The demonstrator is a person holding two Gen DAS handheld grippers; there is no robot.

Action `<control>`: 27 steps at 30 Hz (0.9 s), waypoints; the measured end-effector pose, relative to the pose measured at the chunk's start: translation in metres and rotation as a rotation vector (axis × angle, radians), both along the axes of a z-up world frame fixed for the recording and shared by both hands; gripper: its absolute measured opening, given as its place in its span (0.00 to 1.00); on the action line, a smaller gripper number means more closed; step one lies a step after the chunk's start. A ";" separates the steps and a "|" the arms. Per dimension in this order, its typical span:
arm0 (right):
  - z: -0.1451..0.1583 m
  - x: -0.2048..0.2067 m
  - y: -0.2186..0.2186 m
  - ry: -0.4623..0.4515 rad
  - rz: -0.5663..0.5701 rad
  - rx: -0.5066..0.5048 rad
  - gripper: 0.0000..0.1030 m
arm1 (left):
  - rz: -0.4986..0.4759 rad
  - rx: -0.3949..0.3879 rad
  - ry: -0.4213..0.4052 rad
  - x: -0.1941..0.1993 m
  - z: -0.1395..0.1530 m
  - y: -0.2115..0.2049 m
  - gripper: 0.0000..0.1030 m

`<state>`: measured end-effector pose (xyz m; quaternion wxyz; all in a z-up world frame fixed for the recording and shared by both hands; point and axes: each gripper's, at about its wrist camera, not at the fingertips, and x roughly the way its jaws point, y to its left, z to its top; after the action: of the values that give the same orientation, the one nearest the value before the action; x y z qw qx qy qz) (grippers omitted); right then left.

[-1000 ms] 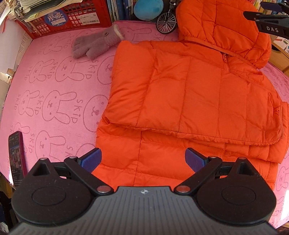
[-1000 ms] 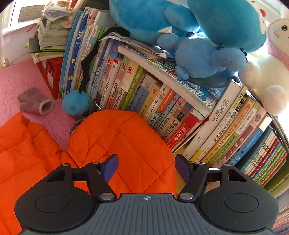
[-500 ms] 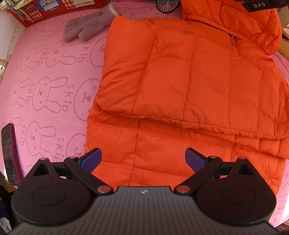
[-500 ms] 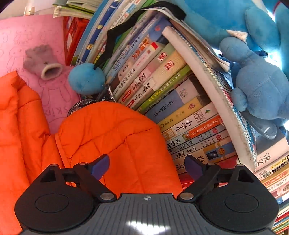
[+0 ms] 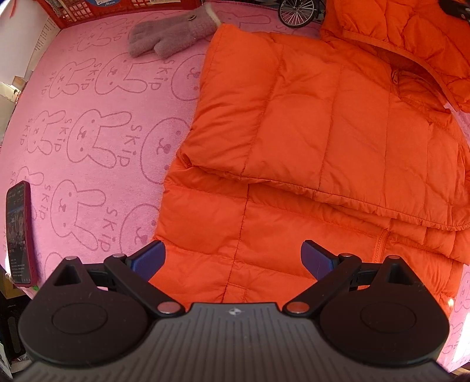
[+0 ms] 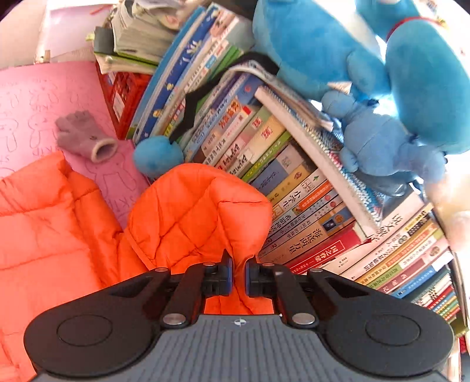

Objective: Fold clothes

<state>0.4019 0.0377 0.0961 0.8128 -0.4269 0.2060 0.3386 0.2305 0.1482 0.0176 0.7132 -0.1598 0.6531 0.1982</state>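
Left wrist view first: the left tongs (image 5: 232,258) hang straight down over the orange puffer jacket (image 5: 308,164), spread wide with nothing between the pads. The jacket lies on the pink bunny-print bench (image 5: 97,123), its upper part already doubled over the lower part, so there's a thick fold edge running across the middle. A grey glove (image 5: 173,35) sits just off the jacket's far corner, a phone (image 5: 19,232) lies at the bench's near left edge, and a little model bicycle wheel (image 5: 296,13) peeks in at the top.

Right wrist view: the right tongs (image 6: 238,274) are pinched tight on the edge of the jacket's hood (image 6: 202,211), orange fabric squeezed between the pads. The hood stands up against a row of leaning books (image 6: 293,188), with blue plush toys (image 6: 367,88) piled on top of them and a small blue ball (image 6: 157,155) right beside the hood.

What could go wrong, my guess: puffy slippery nylon likes to slide out of a narrow pinch, so a fast pull could leave the hood behind. Swinging the hood over might also drag the folded layers out of line, since the left tongs aren't pinning anything down. And the hood is so close to the books that a sloppy lift could snag one or knock the plush pile down.
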 end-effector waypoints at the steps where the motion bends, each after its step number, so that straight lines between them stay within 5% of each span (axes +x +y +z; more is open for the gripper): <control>1: 0.005 -0.016 -0.005 -0.020 -0.001 0.019 0.09 | 0.009 0.000 -0.008 -0.003 0.002 0.003 0.97; 12: -0.045 -0.155 -0.033 -0.033 0.018 -0.078 0.09 | 0.063 -0.031 -0.099 -0.025 0.031 0.016 0.97; 17: -0.067 -0.177 -0.031 -0.018 0.023 -0.094 0.09 | 0.007 -0.037 -0.253 -0.001 0.068 0.003 0.97; 23: -0.069 -0.198 -0.025 -0.034 0.031 -0.081 0.09 | -0.121 0.091 -0.432 0.056 0.089 -0.031 1.00; 27: -0.074 -0.215 -0.020 -0.017 0.027 -0.084 0.09 | -0.183 0.197 -0.352 0.077 0.050 -0.050 0.99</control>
<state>0.1869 0.0179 0.0226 0.7914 -0.4661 0.2073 0.3369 0.3077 0.0986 0.0680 0.8434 -0.0616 0.5077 0.1646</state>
